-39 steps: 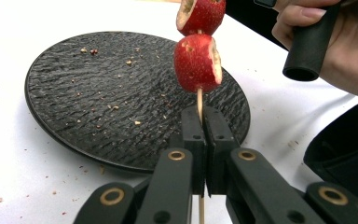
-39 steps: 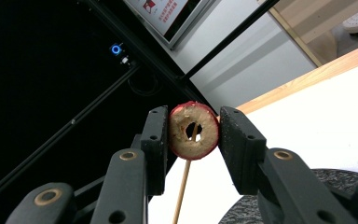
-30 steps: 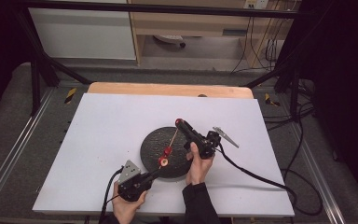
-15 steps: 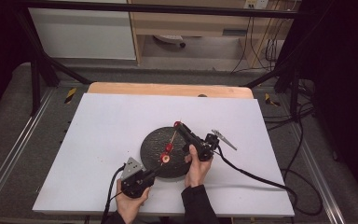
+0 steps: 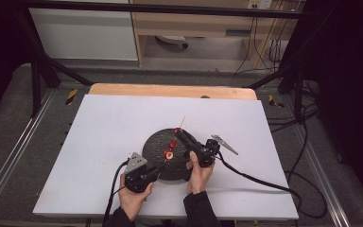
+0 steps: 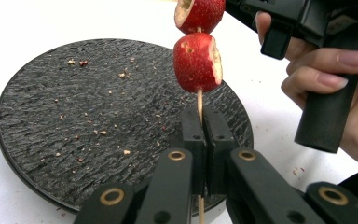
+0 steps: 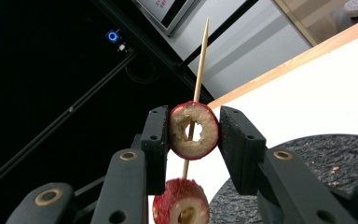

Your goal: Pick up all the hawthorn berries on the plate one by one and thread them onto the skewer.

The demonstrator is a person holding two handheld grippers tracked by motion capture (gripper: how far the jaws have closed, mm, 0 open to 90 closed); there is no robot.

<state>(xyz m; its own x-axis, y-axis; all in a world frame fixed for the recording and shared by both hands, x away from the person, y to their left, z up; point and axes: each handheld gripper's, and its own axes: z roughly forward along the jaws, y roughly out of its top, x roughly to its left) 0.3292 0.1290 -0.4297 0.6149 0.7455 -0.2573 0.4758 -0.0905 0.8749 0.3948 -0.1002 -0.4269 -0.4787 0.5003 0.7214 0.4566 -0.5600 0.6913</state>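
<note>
Right gripper view, gripper (image 7: 195,131) clamping skewered fruit (image 7: 194,130)

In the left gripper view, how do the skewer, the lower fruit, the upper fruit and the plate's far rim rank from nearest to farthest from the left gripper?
1. Skewer: clamped in the left gripper.
2. Lower fruit: on the skewer just above the jaws.
3. Upper fruit: higher on the skewer, at the top edge.
4. Plate's far rim: upper left, behind the fruit.

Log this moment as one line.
left gripper: shut on skewer | right gripper: shut on top fruit piece | over black plate
</note>
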